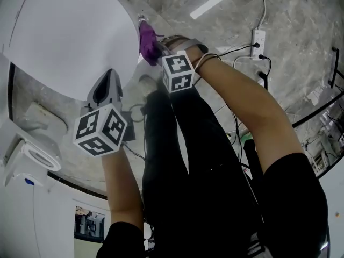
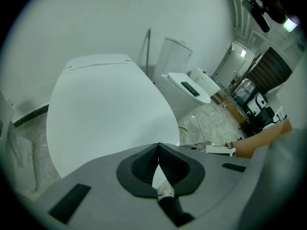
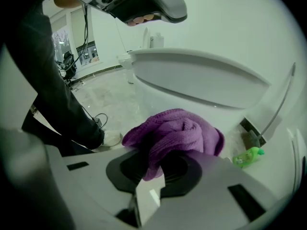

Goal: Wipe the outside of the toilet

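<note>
I hold the right gripper (image 1: 157, 47) clamped on a purple cloth (image 1: 146, 38), its two black ribbed pads closed over a fold of it; in the right gripper view the purple cloth (image 3: 178, 132) bulges ahead of the right gripper (image 3: 160, 169) as one soft, looped-knit wad. It sits just beside the outside of the toilet (image 3: 201, 78), under the overhanging rim, though I cannot tell whether cloth and porcelain touch. From the head view the toilet (image 1: 64, 36) is a smooth, glossy white oval with its lid down, and the cloth sits at the lid's right edge. The left gripper (image 1: 109, 78) hangs beside the lid's lower edge with its jaws together at the tips and nothing between them; the left gripper view confirms this, with the left gripper (image 2: 158, 148) facing the broad rounded lid of the toilet (image 2: 103, 114). Each gripper carries one marker cube (image 1: 178, 72), two in all, faced with black-and-white squares. A second toilet (image 2: 184, 75), also white, stands farther back. One small green bottle (image 3: 247, 155) lies on the veined grey marble floor (image 1: 285, 15). One white power strip (image 1: 258, 38) lies near thin black cables (image 1: 231, 51).
</note>
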### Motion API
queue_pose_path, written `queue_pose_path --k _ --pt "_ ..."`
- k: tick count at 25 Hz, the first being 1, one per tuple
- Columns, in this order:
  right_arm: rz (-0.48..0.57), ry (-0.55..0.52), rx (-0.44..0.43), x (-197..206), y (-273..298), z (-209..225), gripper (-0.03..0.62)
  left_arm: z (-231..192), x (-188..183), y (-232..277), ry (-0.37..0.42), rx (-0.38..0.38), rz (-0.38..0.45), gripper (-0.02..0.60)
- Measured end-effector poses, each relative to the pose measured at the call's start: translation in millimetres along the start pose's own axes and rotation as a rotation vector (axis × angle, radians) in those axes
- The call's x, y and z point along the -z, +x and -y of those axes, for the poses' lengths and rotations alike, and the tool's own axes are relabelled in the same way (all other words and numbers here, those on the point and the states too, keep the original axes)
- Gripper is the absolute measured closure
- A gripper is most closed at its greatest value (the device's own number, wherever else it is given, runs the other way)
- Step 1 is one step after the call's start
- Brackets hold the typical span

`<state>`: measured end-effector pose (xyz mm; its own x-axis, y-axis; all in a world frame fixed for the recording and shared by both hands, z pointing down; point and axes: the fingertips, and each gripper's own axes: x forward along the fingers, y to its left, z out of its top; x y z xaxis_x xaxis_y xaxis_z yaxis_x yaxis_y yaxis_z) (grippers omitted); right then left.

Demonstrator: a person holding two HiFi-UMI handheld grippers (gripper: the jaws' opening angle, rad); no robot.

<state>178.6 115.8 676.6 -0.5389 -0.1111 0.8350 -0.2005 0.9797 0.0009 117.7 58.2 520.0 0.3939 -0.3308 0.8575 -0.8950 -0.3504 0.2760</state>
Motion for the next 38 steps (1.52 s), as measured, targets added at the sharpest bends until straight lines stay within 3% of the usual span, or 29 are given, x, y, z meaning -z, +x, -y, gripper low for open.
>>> queue_pose_path --k 12,19,26,38 --pt "-0.057 -0.008 0.011 -34.0 14.6 -44.9 0.533 -54.7 89.6 -61.7 -0.140 -0.036 0.065 0.572" --pt "-0.078 -0.003 -0.004 -79.2 38.3 -90.6 0.533 -88.4 168.1 -102.4 -0.263 -0.043 0.096 0.572" --pt "-0.082 -0.024 -0.002 -140.9 75.9 -119.1 0.533 -128.1 222.3 -138.6 -0.359 -0.050 0.115 0.572" --pt "-0.070 0.254 0.198 -226.0 137.5 -111.1 0.533 -214.0 284.7 -189.5 -0.574 -0.130 0.190 0.572"
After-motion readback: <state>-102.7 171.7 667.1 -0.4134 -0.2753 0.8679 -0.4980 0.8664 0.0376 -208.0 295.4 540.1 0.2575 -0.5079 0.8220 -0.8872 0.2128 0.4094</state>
